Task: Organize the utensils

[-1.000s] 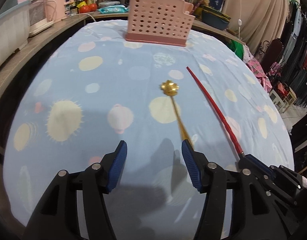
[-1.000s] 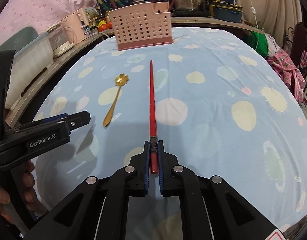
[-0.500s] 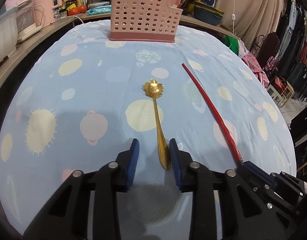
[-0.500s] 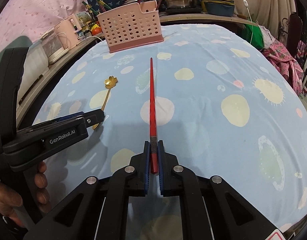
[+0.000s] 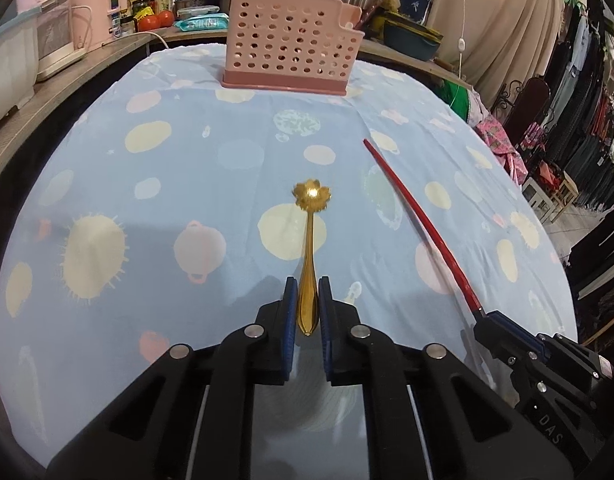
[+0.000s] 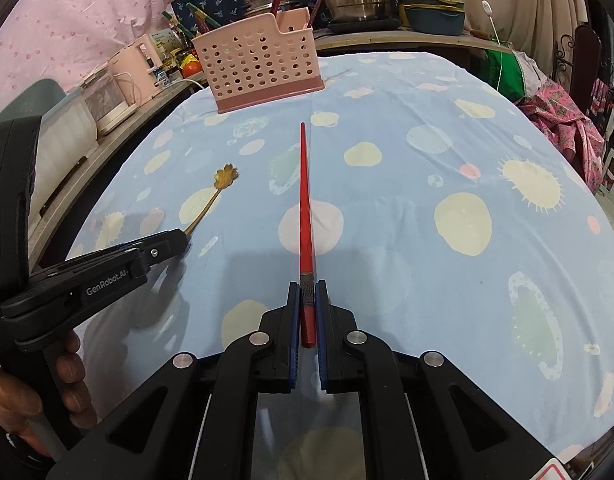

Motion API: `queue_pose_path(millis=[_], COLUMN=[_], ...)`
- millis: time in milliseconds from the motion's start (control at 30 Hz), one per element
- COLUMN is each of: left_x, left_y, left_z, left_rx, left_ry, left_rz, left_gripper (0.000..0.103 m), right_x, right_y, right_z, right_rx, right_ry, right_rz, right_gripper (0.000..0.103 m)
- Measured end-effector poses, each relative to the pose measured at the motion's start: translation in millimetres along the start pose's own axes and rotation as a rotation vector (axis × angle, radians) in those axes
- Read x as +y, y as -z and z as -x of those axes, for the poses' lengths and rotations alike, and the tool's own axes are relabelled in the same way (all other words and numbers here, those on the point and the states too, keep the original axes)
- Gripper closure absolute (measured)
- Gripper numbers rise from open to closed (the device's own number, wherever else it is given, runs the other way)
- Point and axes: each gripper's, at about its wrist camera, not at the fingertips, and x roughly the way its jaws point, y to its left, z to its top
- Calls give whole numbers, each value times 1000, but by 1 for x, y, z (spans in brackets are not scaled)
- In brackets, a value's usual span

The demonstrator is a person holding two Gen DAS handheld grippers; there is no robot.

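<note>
Left gripper (image 5: 307, 292): jaws closing around the gold spoon (image 5: 310, 240) handle.
Right gripper (image 6: 307, 300): clamping the red chopstick (image 6: 305, 208).
Basket (image 5: 287, 56): standing beyond, well apart.

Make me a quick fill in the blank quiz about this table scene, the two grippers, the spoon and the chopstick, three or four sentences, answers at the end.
1. The right gripper is shut on the red ____.
2. The left gripper, its jaws closing, has the handle of the gold ____ between its pads.
3. The holder at the far end of the table is ____ in colour.
4. The spoon's bowl is shaped like a ____.

Answers: chopstick; spoon; pink; flower
</note>
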Motion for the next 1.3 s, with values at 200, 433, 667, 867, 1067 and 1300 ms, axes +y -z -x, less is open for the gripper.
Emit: queue_pose_path(millis=[200,433,667,867,1067,1300], left_x=[6,14,19,22,41,72], left_y=[-15,-38,-60,-77,-76,-35], left_z=[28,54,67,79,72,32], left_rx=[-68,-137,-187,-231,-209,-68], left_ry=[3,-9,-27,-40,-29,-37], left_rz=[22,29,15,-7,39,149], left_gripper=[93,95,103,103,99,73], right_x=[-1,-4,-11,-17,-20,-25], right_y=[-14,-42,-81,-112,-128,-111], right_z=[22,55,87,102,107,102], right_rx=[-61,-163,-284,-354,-400,-375], right_ry=[-14,-38,-85,-115,-101,-95], right_rz=[-12,-24,-57,-74,-71,-104], right_gripper=[96,96,96,96,96,96])
